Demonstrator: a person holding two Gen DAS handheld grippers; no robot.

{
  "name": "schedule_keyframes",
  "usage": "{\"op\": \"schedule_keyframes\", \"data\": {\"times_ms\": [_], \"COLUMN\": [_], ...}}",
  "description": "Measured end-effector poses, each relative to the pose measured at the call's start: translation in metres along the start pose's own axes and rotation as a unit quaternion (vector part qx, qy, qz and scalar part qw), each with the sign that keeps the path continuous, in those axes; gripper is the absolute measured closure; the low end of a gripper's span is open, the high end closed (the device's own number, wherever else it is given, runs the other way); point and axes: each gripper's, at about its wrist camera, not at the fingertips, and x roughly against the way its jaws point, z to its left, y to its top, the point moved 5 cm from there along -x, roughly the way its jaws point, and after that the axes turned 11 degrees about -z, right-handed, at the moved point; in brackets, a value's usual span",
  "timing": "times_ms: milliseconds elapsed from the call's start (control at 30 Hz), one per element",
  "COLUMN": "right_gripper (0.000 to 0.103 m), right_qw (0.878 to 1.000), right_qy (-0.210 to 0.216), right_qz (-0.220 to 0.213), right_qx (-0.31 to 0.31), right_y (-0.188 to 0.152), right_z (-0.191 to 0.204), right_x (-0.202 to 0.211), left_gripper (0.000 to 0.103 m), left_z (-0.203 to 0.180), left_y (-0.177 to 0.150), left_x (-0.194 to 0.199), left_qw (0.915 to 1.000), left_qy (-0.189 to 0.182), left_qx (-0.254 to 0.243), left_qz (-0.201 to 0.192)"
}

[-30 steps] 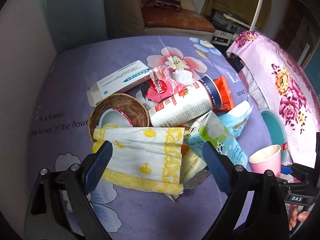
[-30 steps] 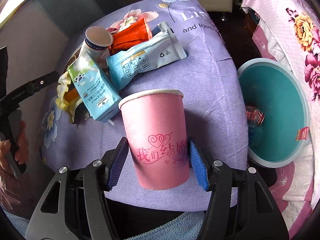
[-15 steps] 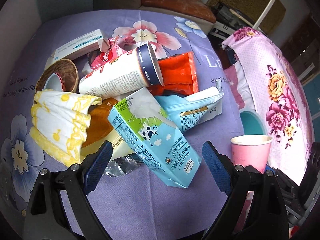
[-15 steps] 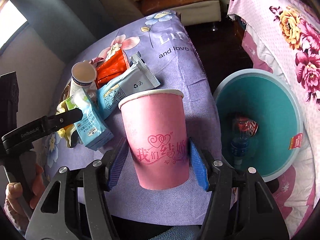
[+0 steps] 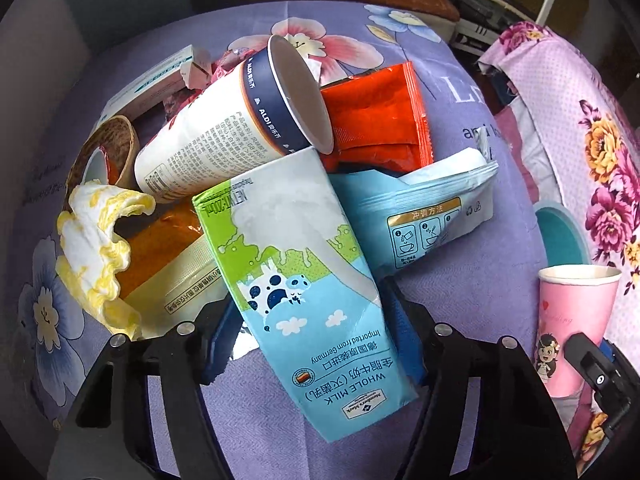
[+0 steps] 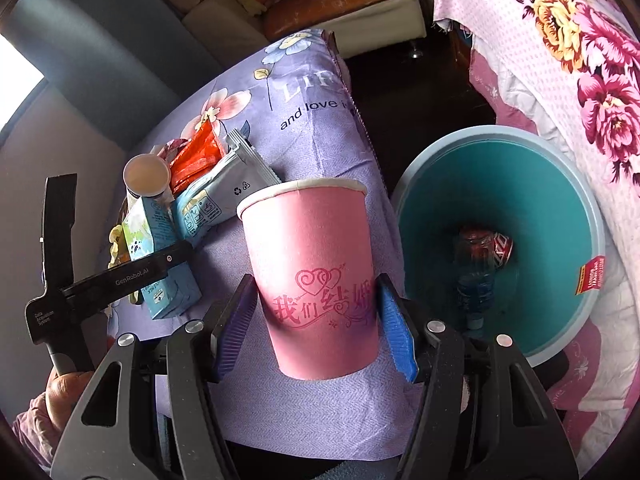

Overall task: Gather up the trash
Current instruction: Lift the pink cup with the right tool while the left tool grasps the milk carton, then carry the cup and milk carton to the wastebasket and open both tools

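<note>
Left wrist view: the left gripper (image 5: 316,336) has its jaws around the milk carton (image 5: 304,276) on the surface, seemingly clamped. The right gripper (image 6: 316,320) grips one pink cup (image 6: 312,280) beside the teal bin (image 6: 500,184) (one bottle inside). Lifting the carton may tumble the white cup (image 5: 224,120) leaning on it. Two cups, one carton, two pouches visible.

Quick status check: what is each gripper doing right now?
Left gripper: closed on the blue-and-green whole-milk carton.
Right gripper: closed on the upright pink paper cup.
</note>
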Motion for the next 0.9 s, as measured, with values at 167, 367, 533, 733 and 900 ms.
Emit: {"op": "schedule_keyframes", "data": {"times_ms": [167, 367, 533, 733, 900], "right_gripper": [0.045, 0.045, 0.045, 0.045, 0.045], "right_qw": [1.0, 1.0, 1.0, 0.998, 0.993], "right_qy": [0.009, 0.014, 0.013, -0.014, -0.05], "right_qz": [-0.007, -0.012, -0.021, -0.053, -0.084], "right_qx": [-0.004, -0.009, -0.015, -0.04, -0.072], "right_y": [0.002, 0.002, 0.005, 0.019, 0.028], "right_z": [0.002, 0.003, -0.002, -0.033, -0.075], "right_x": [0.003, 0.005, 0.01, 0.034, 0.062], "left_gripper": [0.051, 0.051, 0.051, 0.051, 0.051], "left_z": [0.006, 0.009, -0.012, -0.06, -0.11], "left_y": [-0.011, -0.016, -0.011, -0.005, -0.001], "left_x": [0.016, 0.04, 0.057, 0.052, 0.049], "left_qw": [0.9993, 0.9968, 0.9918, 0.9852, 0.976], "left_qy": [-0.017, -0.059, -0.095, -0.126, -0.156], "left_qx": [-0.031, -0.05, -0.077, -0.112, -0.148], "left_qz": [-0.01, -0.019, -0.036, -0.033, -0.034]}}
